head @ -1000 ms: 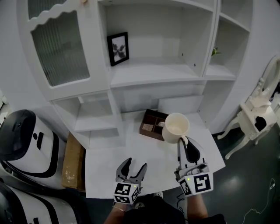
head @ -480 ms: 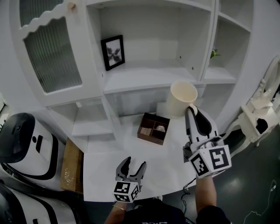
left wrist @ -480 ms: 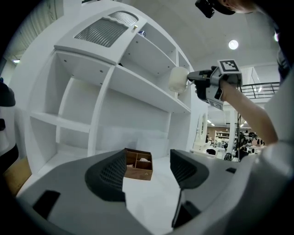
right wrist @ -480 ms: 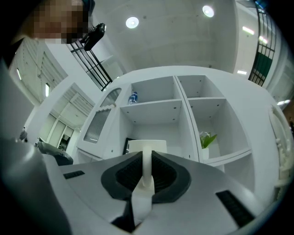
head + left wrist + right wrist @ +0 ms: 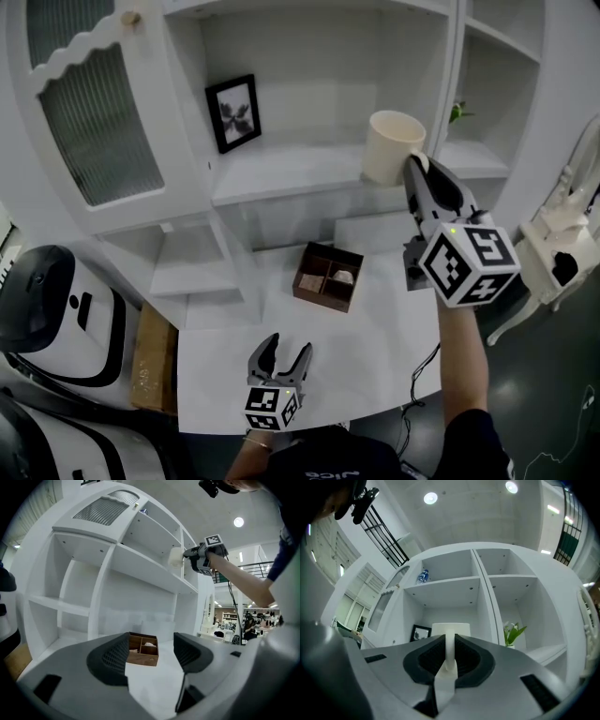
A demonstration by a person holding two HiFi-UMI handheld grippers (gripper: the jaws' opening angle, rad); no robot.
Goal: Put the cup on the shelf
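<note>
My right gripper (image 5: 413, 165) is shut on the handle of a cream cup (image 5: 391, 145), held in the air at the front edge of the middle shelf (image 5: 281, 173) of a white cabinet. In the right gripper view the cup (image 5: 450, 631) stands upright, its handle (image 5: 449, 653) pinched between the black pads, with the shelf compartment behind it. In the left gripper view the cup (image 5: 175, 557) shows high up by the shelf. My left gripper (image 5: 280, 357) hangs low over the white table (image 5: 375, 347), open with nothing in it.
A framed picture (image 5: 232, 112) leans at the back left of the middle shelf. A small green plant (image 5: 512, 634) stands in the compartment to the right. A brown divided box (image 5: 327, 276) sits on the table. A white chair (image 5: 553, 253) stands at the right, a white and black machine (image 5: 56, 300) at the left.
My right gripper has lifted the cup from above the brown box up and back to the level of the middle shelf. The left gripper has stayed where it was.
</note>
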